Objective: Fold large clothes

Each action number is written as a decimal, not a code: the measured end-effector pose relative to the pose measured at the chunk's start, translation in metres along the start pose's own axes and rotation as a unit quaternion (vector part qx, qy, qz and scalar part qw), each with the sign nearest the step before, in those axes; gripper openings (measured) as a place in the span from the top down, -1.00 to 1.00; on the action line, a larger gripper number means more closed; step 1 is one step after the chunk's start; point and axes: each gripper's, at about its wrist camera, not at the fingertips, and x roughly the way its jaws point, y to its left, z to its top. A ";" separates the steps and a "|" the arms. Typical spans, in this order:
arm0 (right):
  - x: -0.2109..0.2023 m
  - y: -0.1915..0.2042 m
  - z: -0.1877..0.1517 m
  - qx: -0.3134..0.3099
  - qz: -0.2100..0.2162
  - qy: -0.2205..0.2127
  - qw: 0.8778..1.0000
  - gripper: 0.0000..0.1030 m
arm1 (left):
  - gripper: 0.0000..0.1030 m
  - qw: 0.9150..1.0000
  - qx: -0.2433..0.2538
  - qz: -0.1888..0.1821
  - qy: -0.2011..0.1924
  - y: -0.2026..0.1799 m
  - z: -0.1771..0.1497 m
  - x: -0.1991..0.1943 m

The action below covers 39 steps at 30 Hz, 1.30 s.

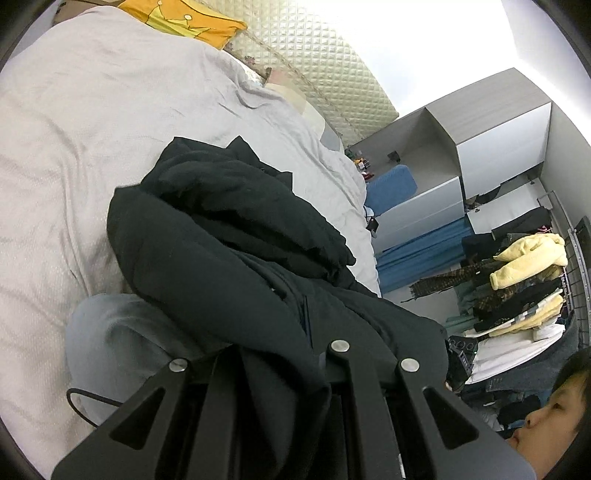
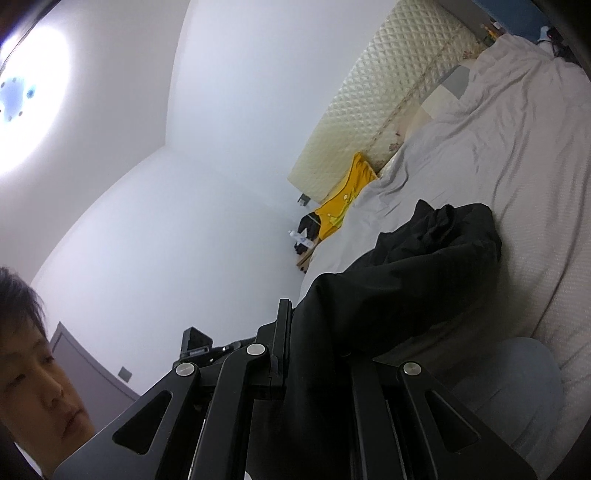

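A large black garment (image 1: 236, 229) lies bunched on a bed with a pale grey sheet (image 1: 74, 140). Its near edge runs into my left gripper (image 1: 284, 369), which is shut on the cloth and lifts it off the bed. In the right wrist view the same black garment (image 2: 424, 266) drapes from the bed into my right gripper (image 2: 317, 354), which is shut on its other edge. The fingertips of both grippers are hidden by the cloth.
A yellow pillow (image 1: 184, 18) lies at the head of the bed by a quilted headboard (image 1: 325, 62). A rack of hanging clothes (image 1: 517, 288) and grey cabinets (image 1: 480, 147) stand beside the bed. A grey cushion (image 2: 517, 387) lies at the bed's near edge.
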 end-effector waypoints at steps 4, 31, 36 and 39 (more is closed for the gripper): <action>0.016 -0.014 0.021 0.024 0.004 -0.006 1.000 0.86 | 0.83 1.000 -0.005 0.001 -0.002 0.003 0.014 -0.002; 0.203 -0.219 0.178 0.171 -0.217 0.031 0.961 0.87 | 0.64 0.978 -0.052 0.195 0.043 0.041 0.190 0.160; 0.221 -0.246 0.175 0.175 -0.233 0.046 0.955 0.88 | 0.62 0.973 -0.054 0.216 0.055 0.053 0.204 0.188; 0.228 -0.256 0.174 0.167 -0.229 0.056 0.957 0.88 | 0.62 0.971 -0.059 0.224 0.068 0.059 0.209 0.199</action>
